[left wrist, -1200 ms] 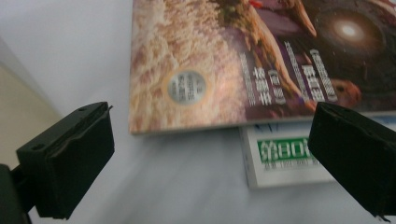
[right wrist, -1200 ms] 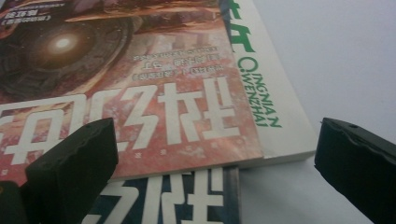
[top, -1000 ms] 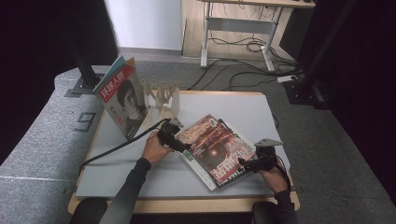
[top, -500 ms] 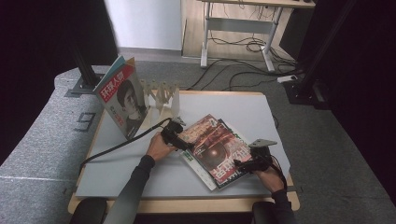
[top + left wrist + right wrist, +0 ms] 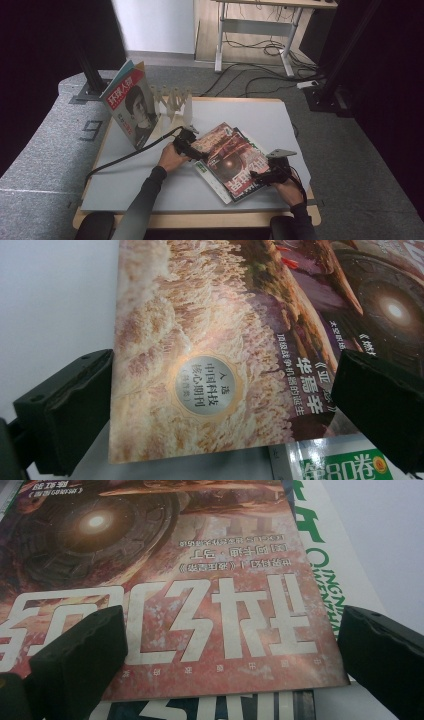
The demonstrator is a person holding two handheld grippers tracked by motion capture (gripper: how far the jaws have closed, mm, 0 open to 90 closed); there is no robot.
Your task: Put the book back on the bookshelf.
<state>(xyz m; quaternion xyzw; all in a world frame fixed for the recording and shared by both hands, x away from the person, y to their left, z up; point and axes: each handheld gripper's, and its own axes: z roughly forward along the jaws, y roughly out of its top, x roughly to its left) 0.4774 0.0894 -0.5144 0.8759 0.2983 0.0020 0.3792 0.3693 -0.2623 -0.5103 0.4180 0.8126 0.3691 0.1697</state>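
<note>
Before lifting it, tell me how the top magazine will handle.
The top magazine looks thin, so it will probably sag when lifted. Its glossy cover may slide off the stack. Both grippers, left and right, stand open at opposite edges.

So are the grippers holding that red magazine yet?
No. Both the left gripper and right gripper are open around corners of the top magazine, gripping nothing.

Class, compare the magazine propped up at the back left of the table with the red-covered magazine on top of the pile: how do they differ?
The propped magazine stands upright against the white rack; the red-covered magazine lies flat on a pile. The propped magazine's cover shows a portrait; the red-covered magazine's shows a glowing disc. Both carry large Chinese titles.
</note>
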